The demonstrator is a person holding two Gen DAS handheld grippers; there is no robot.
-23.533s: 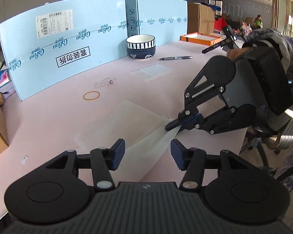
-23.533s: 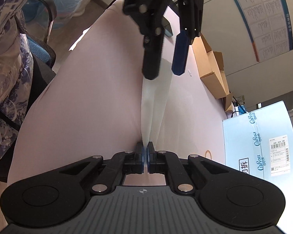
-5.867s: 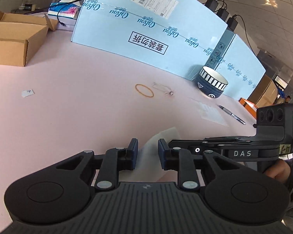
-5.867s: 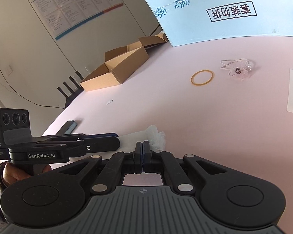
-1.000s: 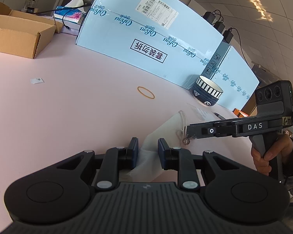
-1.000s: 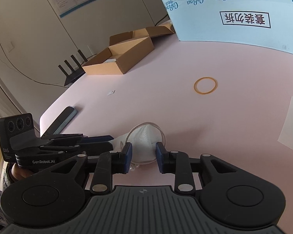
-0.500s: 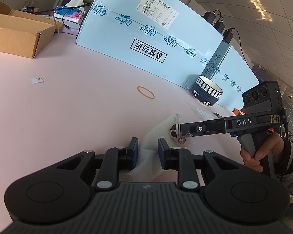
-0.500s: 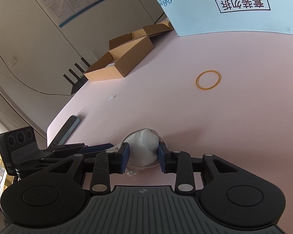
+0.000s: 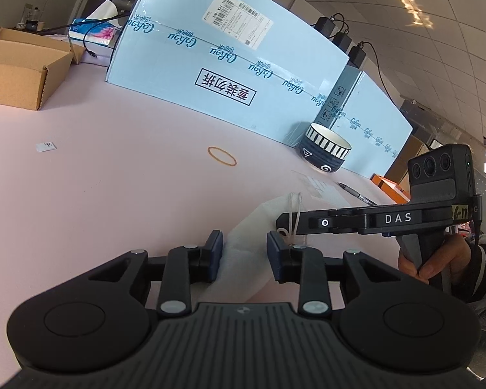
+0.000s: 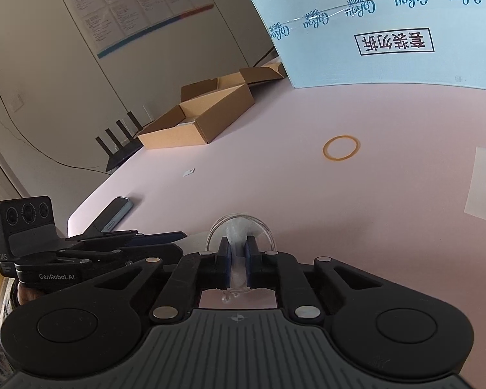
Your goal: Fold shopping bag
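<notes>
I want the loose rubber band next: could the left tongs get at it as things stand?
Probably not yet. The path to the rubber band across the table looks bare, but the bag sits between the left tongs, which have just been opening.

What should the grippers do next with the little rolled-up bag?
Probably ease the left hand-held gripper back. Its jaws have just been opening and stand off the folded bag, while the right hand-held gripper has just closed on the bag with the clear loop around it.

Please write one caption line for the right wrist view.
Right gripper jaws shut on the folded bag over the pink table.
</notes>
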